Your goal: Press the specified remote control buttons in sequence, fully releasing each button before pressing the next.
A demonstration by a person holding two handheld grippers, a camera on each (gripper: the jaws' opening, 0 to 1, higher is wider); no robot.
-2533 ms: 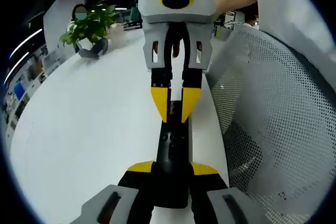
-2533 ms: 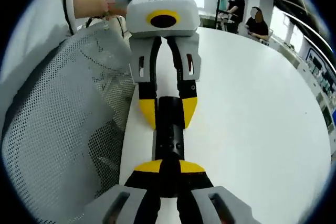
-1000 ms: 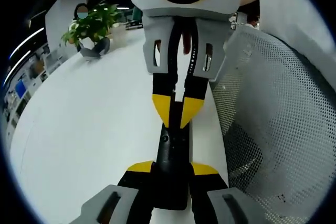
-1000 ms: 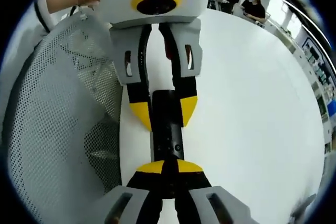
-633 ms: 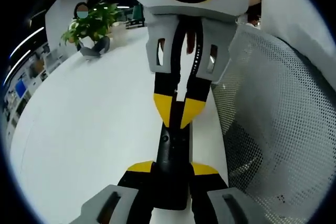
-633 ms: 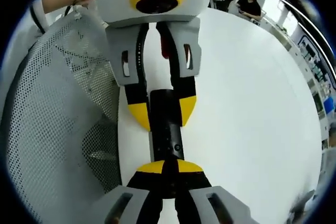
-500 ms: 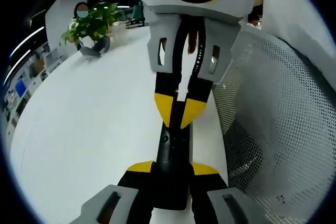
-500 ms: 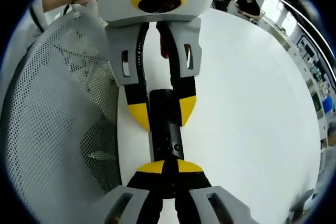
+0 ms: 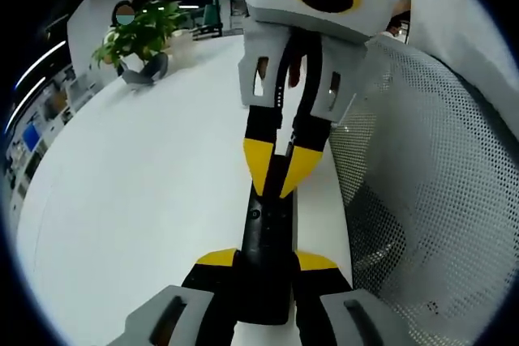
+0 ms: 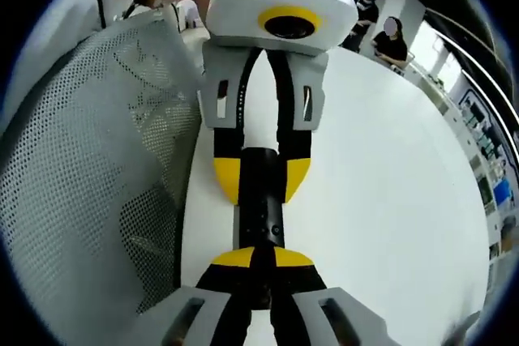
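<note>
Remote control (image 9: pixel 266 237) is the black bar lying lengthwise on the white desk (image 9: pixel 138 192), close to the desk's edge by the mesh chair back (image 9: pixel 438 200), and you've got it pinned at one end by your left tool (image 9: pixel 264 263): the yellow pads sit on either side of the body, so that tool is clamped on it and acting as the holder.

Your right tool (image 9: pixel 276 172) is doing the pressing. Its yellow tips are drawn together into a point right over the remote's face. Whether the tip is actually touching a button or hanging just off it, I can't tell from here. My read is you're mid-sequence, either on a press or between presses. Next move should be a clean lift so the button fully pops back, then line the tip up over the next button and come straight down without nudging the remote toward the edge.

Left gripper view gives you the potted plant (image 9: pixel 134 34) far across the desk. Right gripper view looks the opposite way: its own tips meet on the remote, the left tool's pads straddle the far end, and there's a seated person (image 10: pixel 393 42) past the desk.
</note>
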